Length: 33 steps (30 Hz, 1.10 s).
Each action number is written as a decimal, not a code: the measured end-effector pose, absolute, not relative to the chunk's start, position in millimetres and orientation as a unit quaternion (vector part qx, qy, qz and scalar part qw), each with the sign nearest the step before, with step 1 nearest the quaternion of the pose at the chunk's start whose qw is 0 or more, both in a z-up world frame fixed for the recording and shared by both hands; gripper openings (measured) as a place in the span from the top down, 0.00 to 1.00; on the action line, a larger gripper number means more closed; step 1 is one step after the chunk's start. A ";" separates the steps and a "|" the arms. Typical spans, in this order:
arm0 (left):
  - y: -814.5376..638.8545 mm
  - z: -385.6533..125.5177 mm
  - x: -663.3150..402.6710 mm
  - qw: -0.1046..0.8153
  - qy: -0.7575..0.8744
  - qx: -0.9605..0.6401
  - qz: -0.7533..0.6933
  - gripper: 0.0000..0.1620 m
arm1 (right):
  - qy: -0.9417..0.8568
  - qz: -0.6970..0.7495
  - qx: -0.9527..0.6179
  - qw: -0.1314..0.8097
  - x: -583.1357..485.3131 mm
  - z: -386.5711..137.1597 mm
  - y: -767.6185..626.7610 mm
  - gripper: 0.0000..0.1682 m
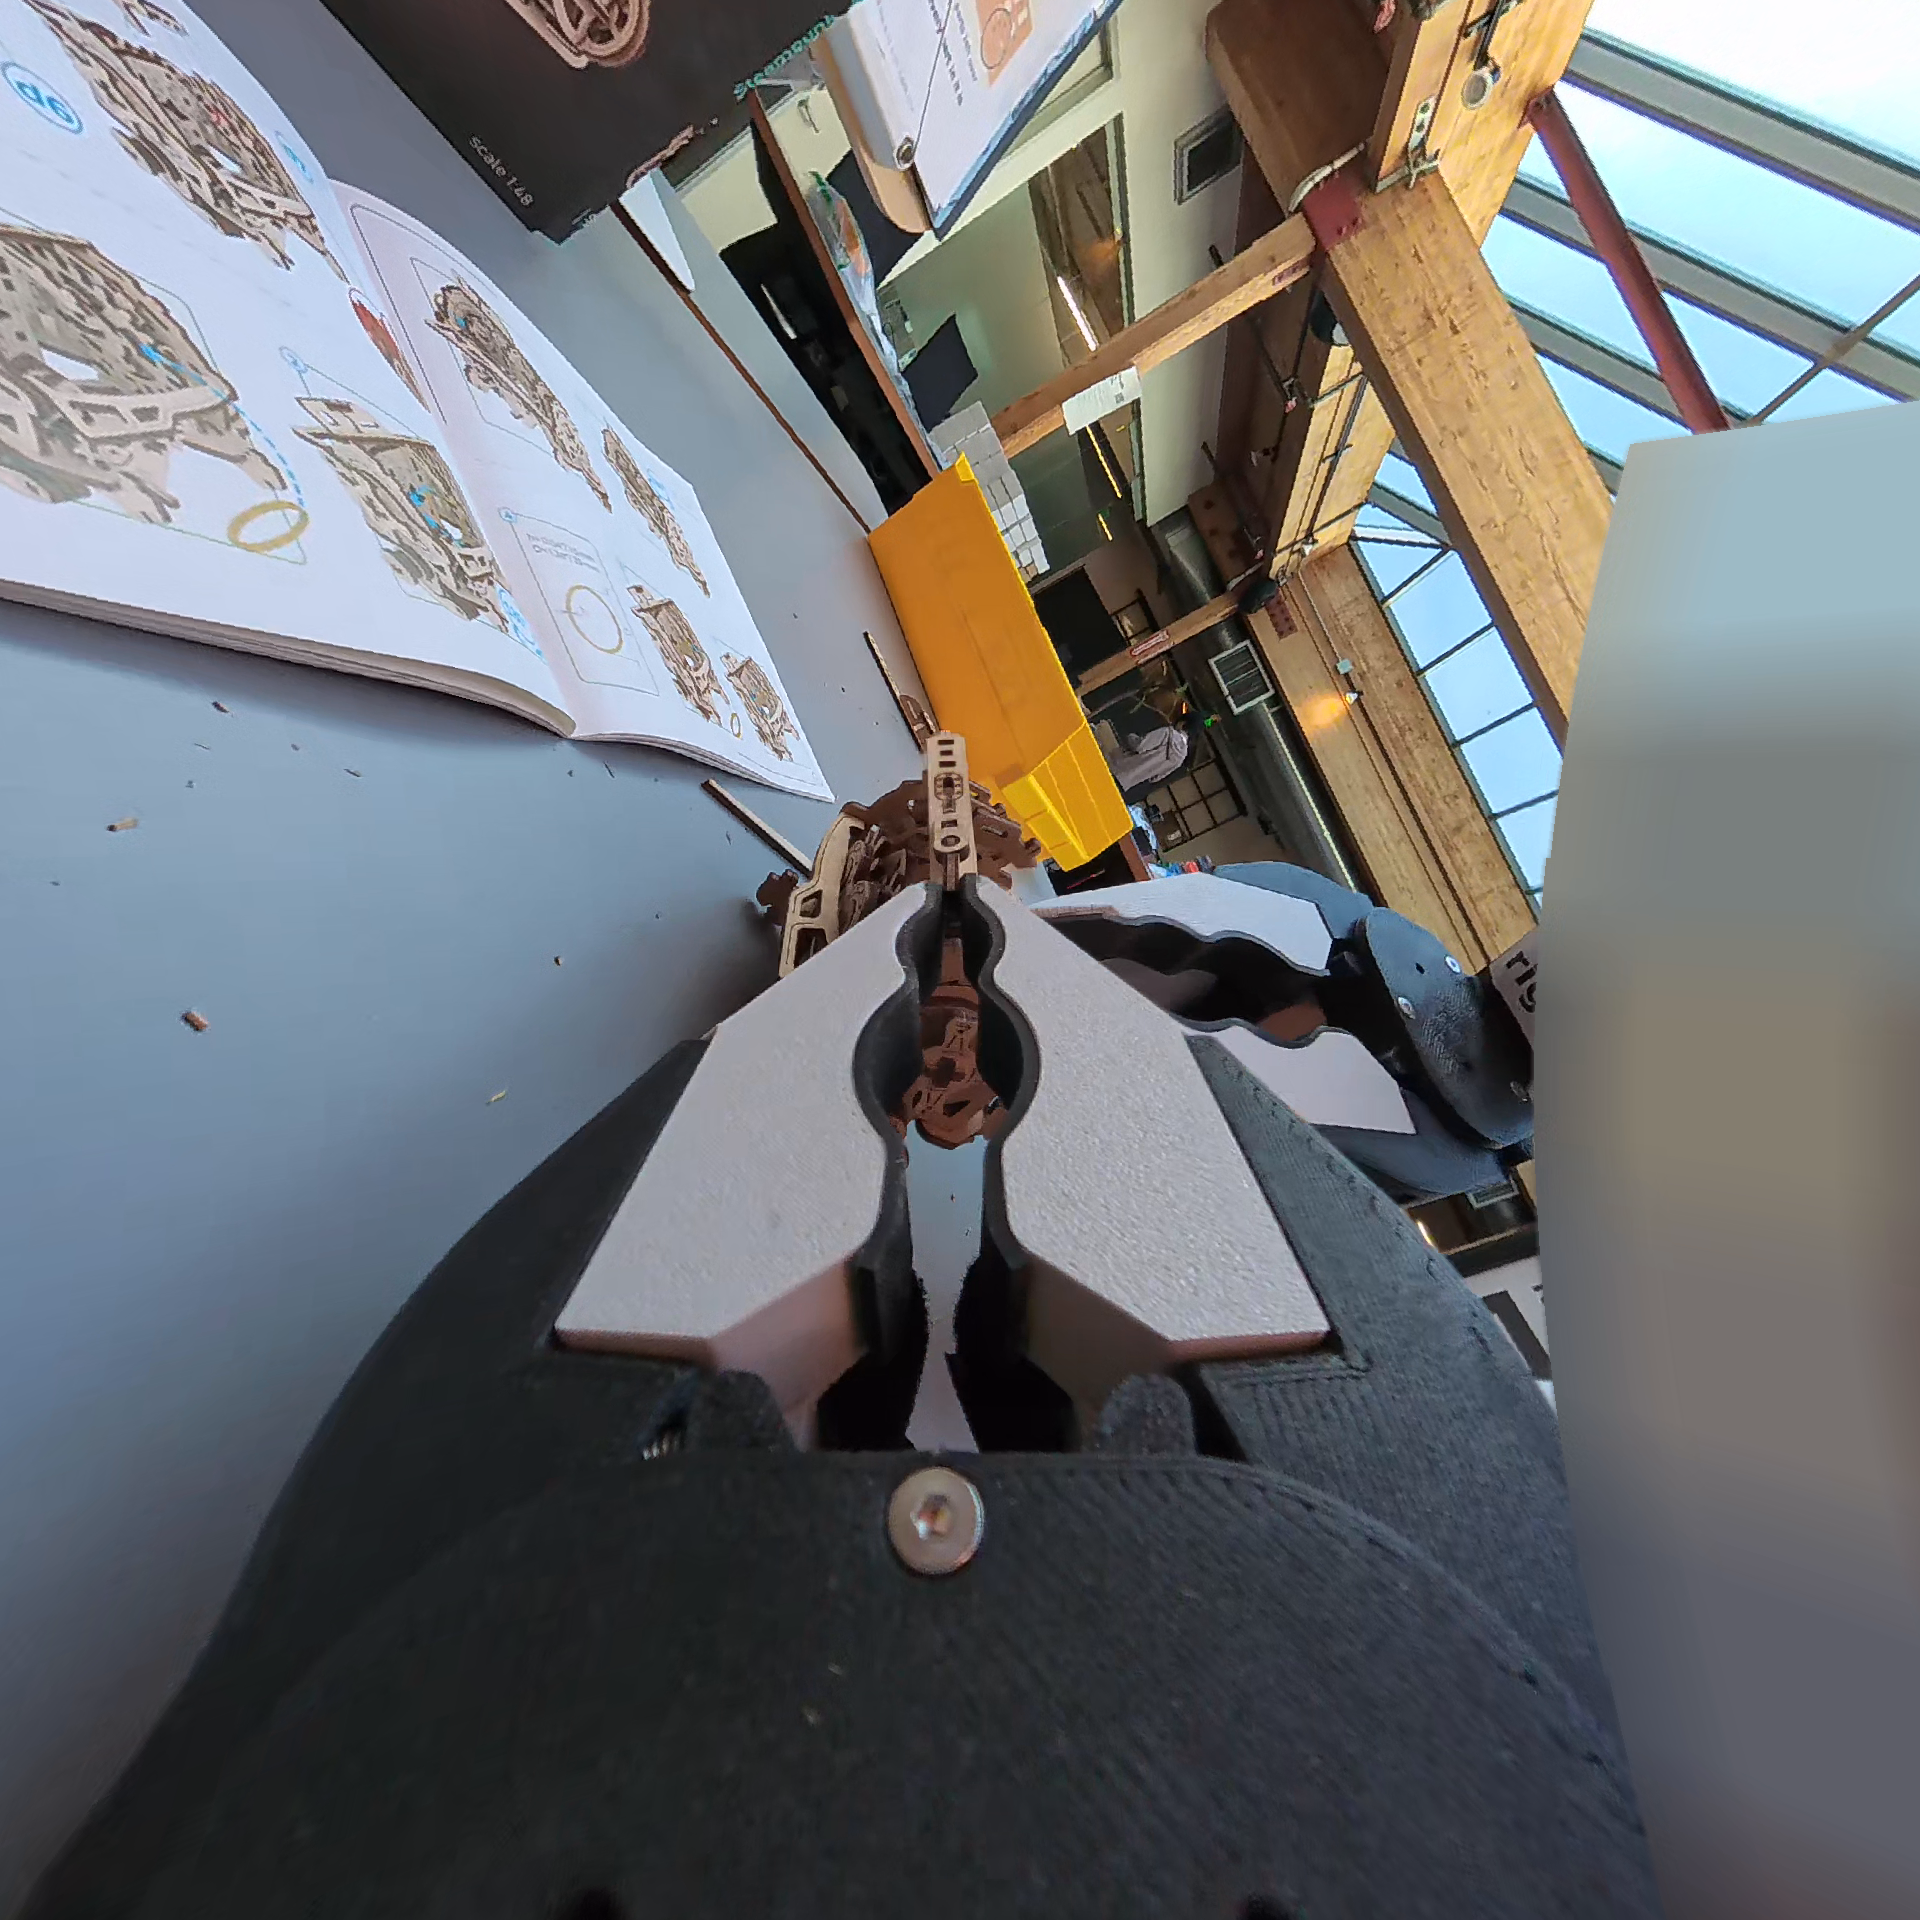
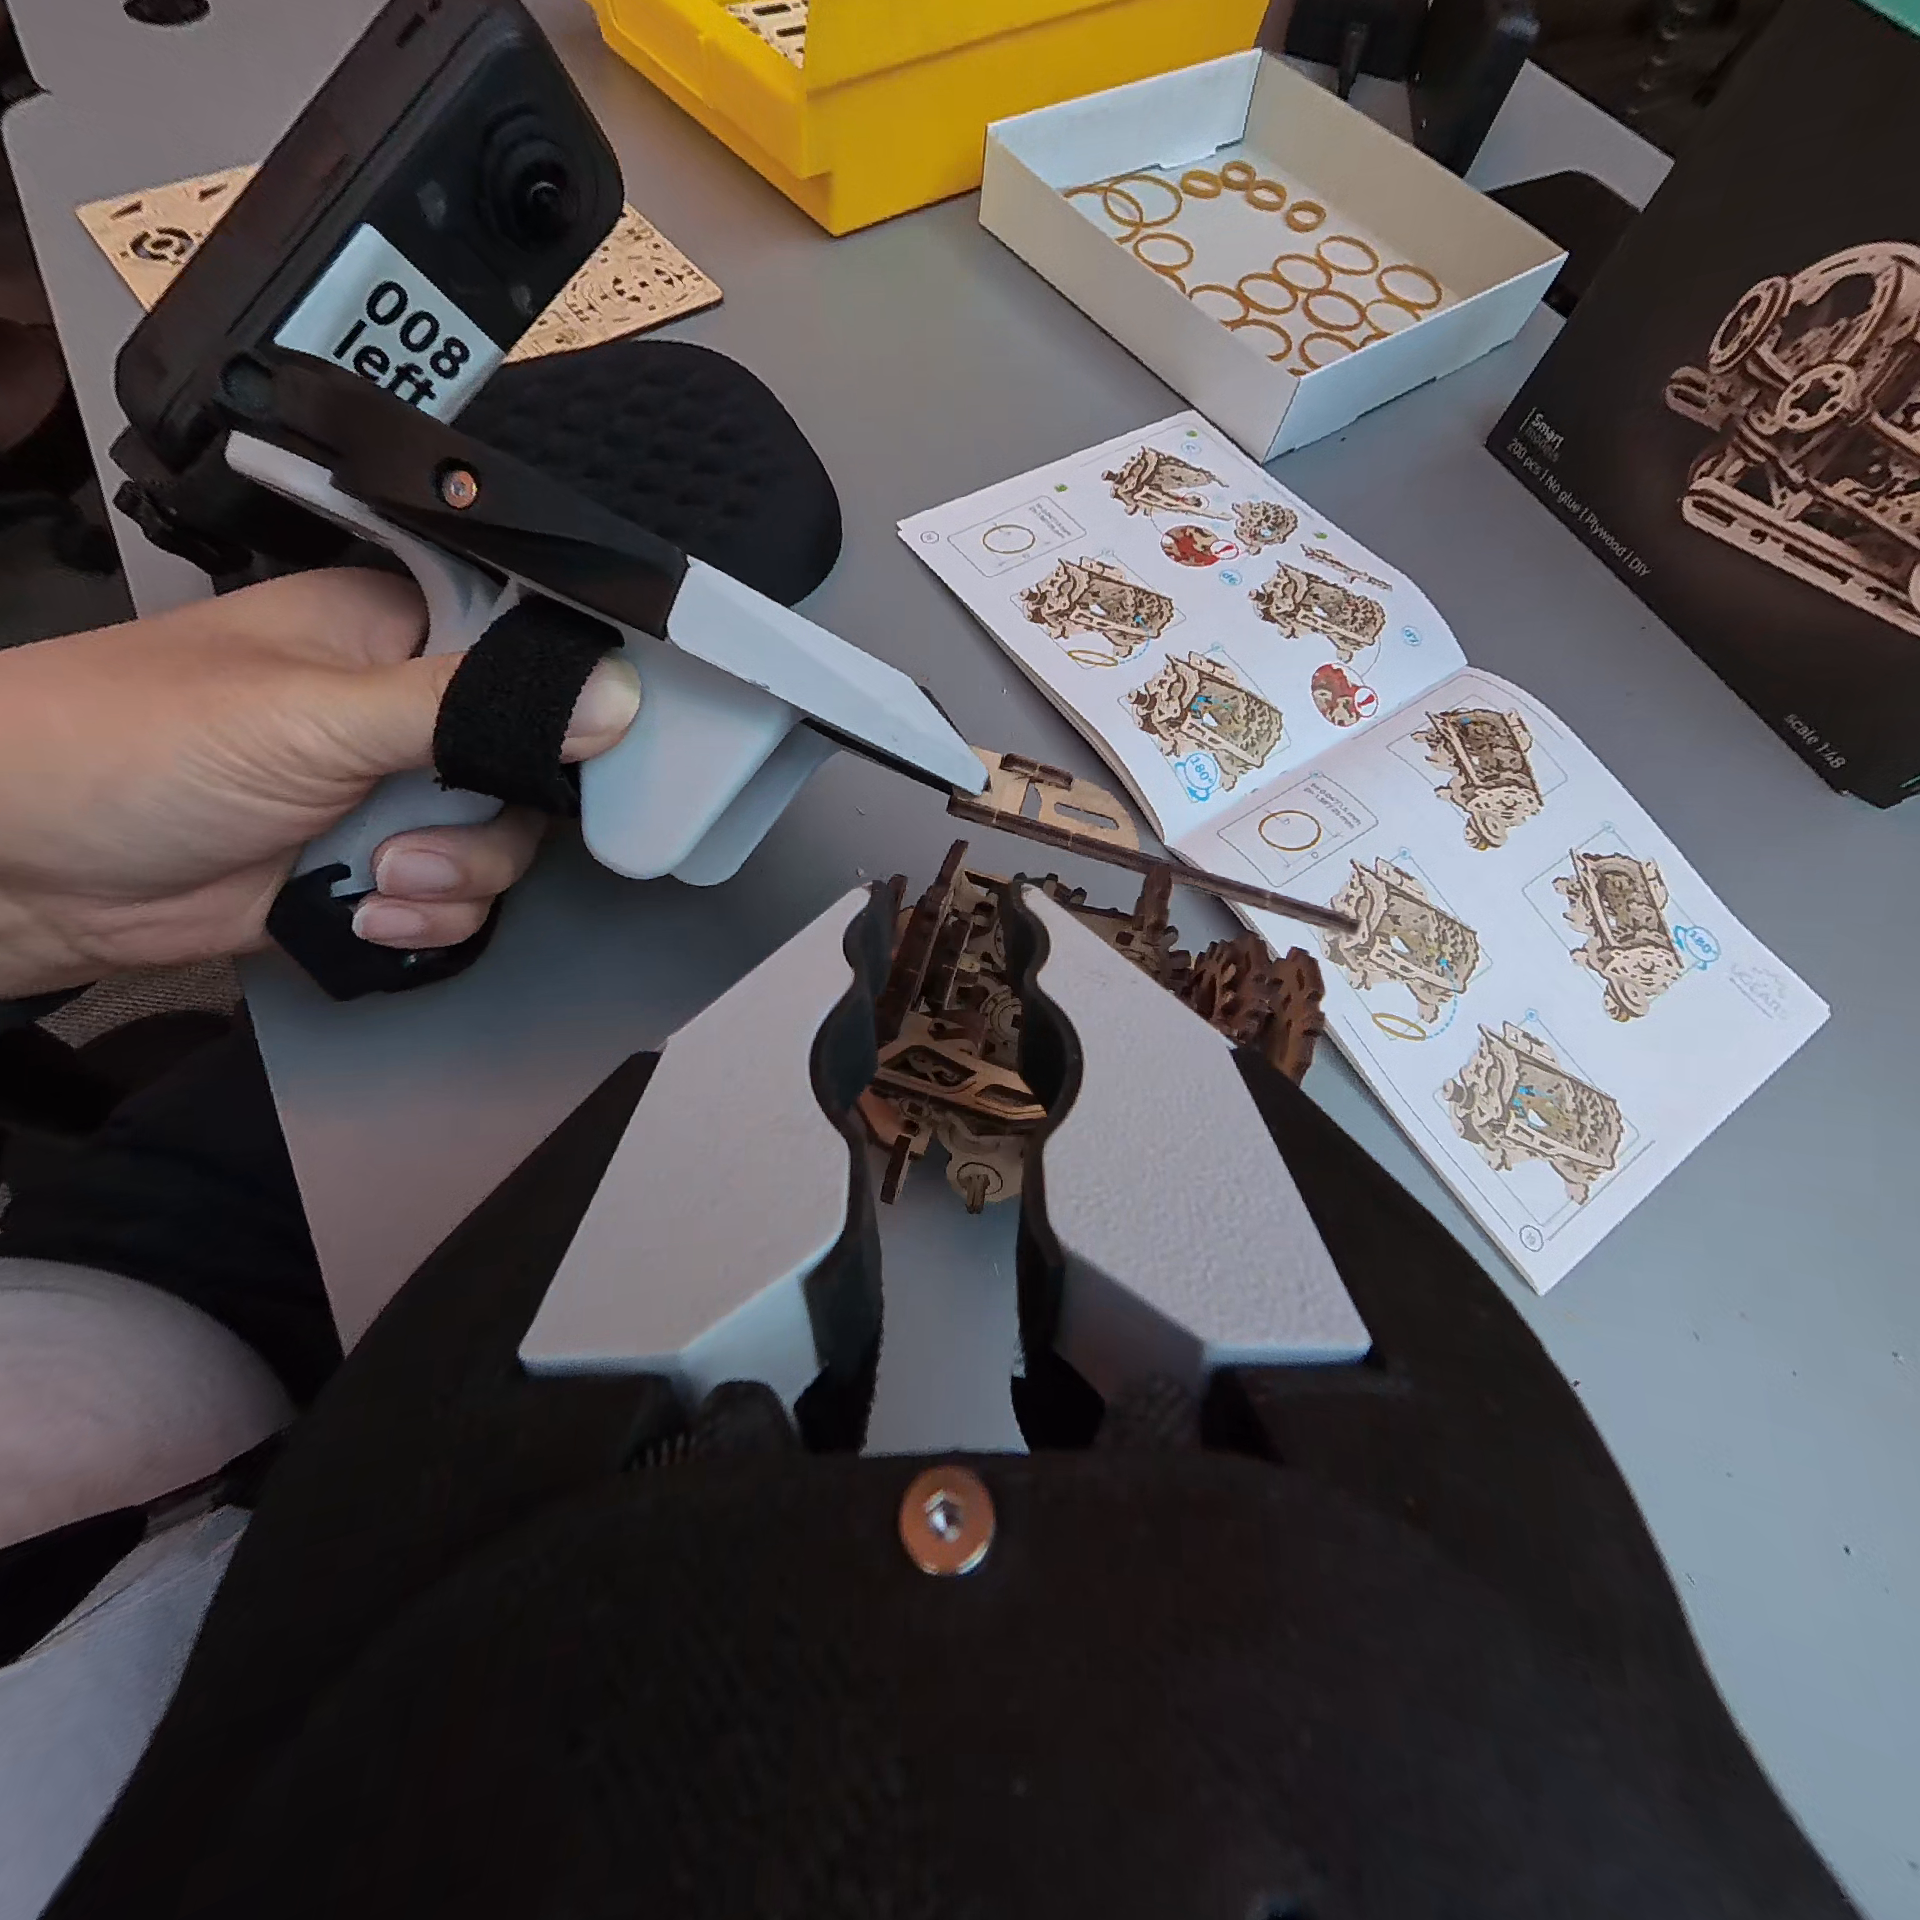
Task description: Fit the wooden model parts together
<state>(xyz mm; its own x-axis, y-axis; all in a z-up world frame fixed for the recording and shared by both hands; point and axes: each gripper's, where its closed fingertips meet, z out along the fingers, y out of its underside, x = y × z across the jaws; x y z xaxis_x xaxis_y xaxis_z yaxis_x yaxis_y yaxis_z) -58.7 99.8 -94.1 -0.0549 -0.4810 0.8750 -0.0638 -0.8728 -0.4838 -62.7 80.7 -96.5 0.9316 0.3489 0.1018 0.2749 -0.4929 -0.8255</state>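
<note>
While gripping from both sides, lines as follows:

Left gripper: reaching in from the left of the right wrist view, fingers closing tight on the flat wooden part; a hand wrapping its grey handle.
Flat wooden part, left wrist view: showing edge-on, sticking up past the pinched fingertips at frame centre, hanging just above the model.
Right gripper: entering from the bottom centre, fingers clamping the wooden model between the dark inner pads.
Wooden model: sitting at frame centre, just below the flat part, gears poking out to its right; touching the flat part or not, impossible telling.
Instruction booklet: lying open on the grey table, right of centre.
White tray: resting at upper right, holding tan rings.
Yellow bin: standing at top centre.
Dark kit box: leaning at the right edge.
Plywood sheet: lying at upper left, behind the left gripper.
</note>
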 end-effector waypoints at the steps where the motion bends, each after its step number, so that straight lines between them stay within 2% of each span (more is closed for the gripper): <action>1: 99.5 -94.8 -58.7 0.150 0.204 -0.671 -0.697 1.00 | -0.181 0.039 -0.866 0.465 -63.1 -98.8 80.5 0.88; 10: 97.6 -96.9 -57.8 0.152 0.202 -0.668 -0.700 1.00 | -0.172 0.052 -0.872 0.456 -64.2 -105.9 81.5 0.93; 33: 95.7 -97.6 -59.3 0.143 0.216 -0.670 -0.696 1.00 | -0.164 0.066 -0.873 0.455 -64.5 -106.1 81.3 0.94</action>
<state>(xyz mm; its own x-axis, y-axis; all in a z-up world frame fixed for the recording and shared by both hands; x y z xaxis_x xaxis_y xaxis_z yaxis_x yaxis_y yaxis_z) -59.3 95.7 -97.6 -0.0613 -0.4882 0.8706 -0.0897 -0.8660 -0.4920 -64.5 81.3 -106.1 0.9376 0.3462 0.0328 0.2253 -0.5330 -0.8156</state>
